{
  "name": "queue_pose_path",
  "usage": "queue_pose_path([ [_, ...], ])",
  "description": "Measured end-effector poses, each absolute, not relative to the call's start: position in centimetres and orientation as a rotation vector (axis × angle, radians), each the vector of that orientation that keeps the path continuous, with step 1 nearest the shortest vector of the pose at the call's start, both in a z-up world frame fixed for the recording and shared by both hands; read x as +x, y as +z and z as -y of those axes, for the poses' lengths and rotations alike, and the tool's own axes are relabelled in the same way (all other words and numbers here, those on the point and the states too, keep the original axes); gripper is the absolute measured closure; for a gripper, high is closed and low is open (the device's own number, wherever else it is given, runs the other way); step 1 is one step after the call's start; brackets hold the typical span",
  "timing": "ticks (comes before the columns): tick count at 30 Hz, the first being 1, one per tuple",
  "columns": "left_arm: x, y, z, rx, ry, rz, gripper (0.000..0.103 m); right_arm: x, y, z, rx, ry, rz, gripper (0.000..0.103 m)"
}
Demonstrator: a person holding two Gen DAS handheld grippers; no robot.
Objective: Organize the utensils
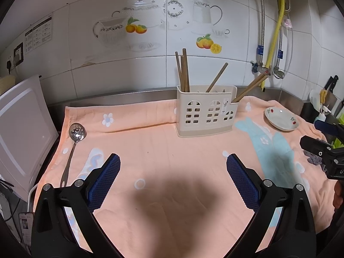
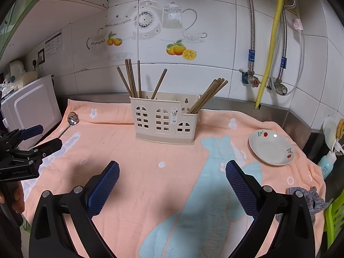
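Note:
A cream utensil holder (image 1: 206, 112) (image 2: 164, 121) stands at the back of a peach towel (image 1: 163, 150) (image 2: 150, 161). Wooden chopsticks (image 1: 182, 71) (image 2: 131, 77) lean in its left and middle sections, and a bundle of chopsticks (image 2: 208, 95) (image 1: 250, 88) tilts right out of its low right section. A slotted steel spoon (image 1: 73, 146) (image 2: 72, 119) lies flat near the towel's left edge. My left gripper (image 1: 173, 167) (image 2: 40, 136) is open over the near towel, holding nothing. My right gripper (image 2: 172, 174) (image 1: 307, 134) is open too, nothing between its fingers.
A white saucer (image 1: 281, 119) (image 2: 271, 147) with red flowers sits on the towel's right side. A white appliance (image 1: 19, 124) (image 2: 32, 105) stands at the left. Pipes and valves (image 2: 253, 79) run down the tiled wall. A grey cloth (image 2: 307, 197) lies at the right edge.

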State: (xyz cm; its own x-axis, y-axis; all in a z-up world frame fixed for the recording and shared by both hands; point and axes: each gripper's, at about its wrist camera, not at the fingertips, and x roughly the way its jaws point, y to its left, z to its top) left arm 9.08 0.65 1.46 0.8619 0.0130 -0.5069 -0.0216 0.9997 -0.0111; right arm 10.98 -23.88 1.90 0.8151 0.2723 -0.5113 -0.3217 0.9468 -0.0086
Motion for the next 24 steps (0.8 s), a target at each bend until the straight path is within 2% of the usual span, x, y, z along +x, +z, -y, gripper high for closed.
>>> queue_pose_path([
  [24,9.08,1.21,-0.6,-0.017,0.018,-0.534,0.005,11.01,1.64,23.68,-0.098,0.322,-0.534,0.007],
])
